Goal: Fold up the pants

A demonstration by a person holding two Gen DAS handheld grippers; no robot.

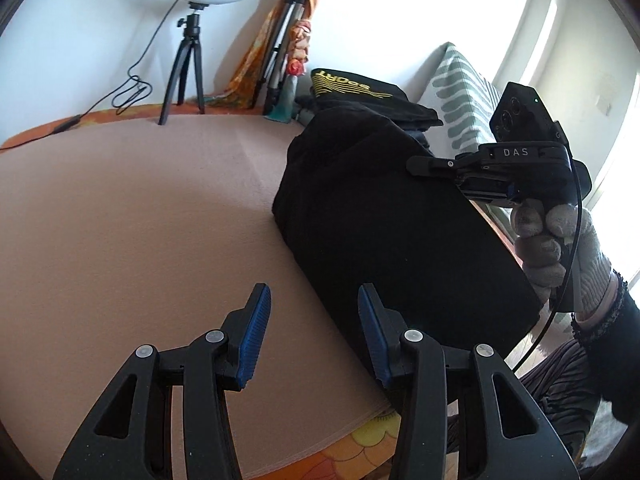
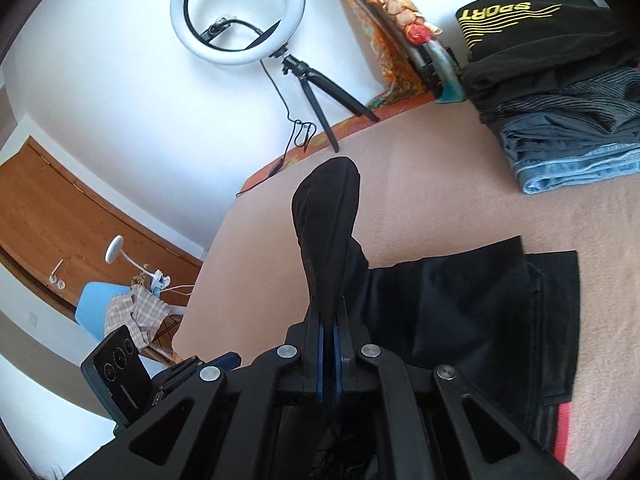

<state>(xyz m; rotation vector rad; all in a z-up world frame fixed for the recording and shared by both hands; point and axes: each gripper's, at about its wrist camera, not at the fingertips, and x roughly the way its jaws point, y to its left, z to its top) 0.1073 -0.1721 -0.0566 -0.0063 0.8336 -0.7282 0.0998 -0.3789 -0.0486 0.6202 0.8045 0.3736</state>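
Black pants (image 1: 384, 216) lie on the pink-beige table cover (image 1: 140, 220), partly folded, at the table's right side. My left gripper (image 1: 312, 300) is open and empty, just above the cover beside the pants' near left edge. My right gripper (image 2: 330, 312) is shut on a bunched part of the black pants (image 2: 332, 216) and holds it lifted above the table; the rest of the pants (image 2: 480, 312) lies flat below to the right. The right gripper also shows in the left wrist view (image 1: 500, 164), held by a gloved hand over the pants' right edge.
A stack of folded clothes (image 2: 560, 100), topped by a black "SPORT" garment (image 1: 356, 88), sits at the table's far right. A ring light on a tripod (image 1: 188, 60) with its cable stands at the back. A patterned cloth and tripod legs (image 1: 280, 52) lean on the wall.
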